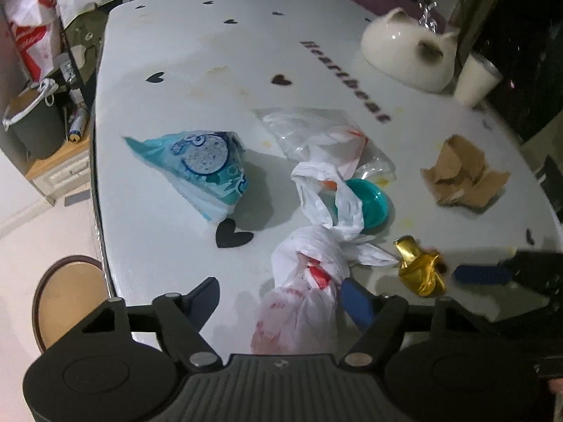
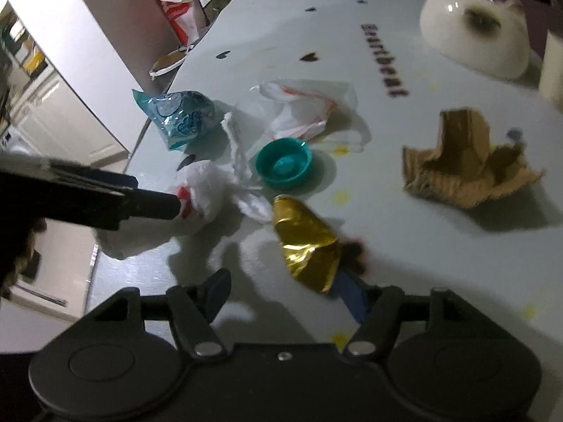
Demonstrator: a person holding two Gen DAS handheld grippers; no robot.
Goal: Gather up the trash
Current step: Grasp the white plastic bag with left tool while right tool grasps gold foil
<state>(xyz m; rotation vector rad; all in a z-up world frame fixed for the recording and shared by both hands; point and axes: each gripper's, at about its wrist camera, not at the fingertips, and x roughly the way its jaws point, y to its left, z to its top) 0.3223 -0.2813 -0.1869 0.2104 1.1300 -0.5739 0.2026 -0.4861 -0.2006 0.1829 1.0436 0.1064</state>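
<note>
**A:** Left claw (image 1: 279,288), state?

**B:** Released, jaws apart around the white knotted plastic bag with red print (image 1: 302,281) at the near edge of the white tabletop with black hearts (image 1: 176,52). Blue pad (image 1: 355,299) on the right against the bag, a gap on the left side.

**A:** And the right claw (image 2: 281,279)?

**B:** Also released, low over the tabletop just right of that bag. Crumpled gold foil wrapper (image 2: 306,242) between the jaws, close to the right one. Contact hard to tell through the blur.

**A:** Rest of the trash?

**B:** Teal plastic lid (image 2: 283,163) just beyond the bag's twisted tail. Blue printed plastic wrapper (image 2: 179,116) at the far left. Clear plastic bag with red stripes (image 2: 306,105) behind the lid. Torn brown cardboard (image 2: 464,161) to the right. White cat-eared bowl (image 2: 475,35) upside down at the far right.
</note>
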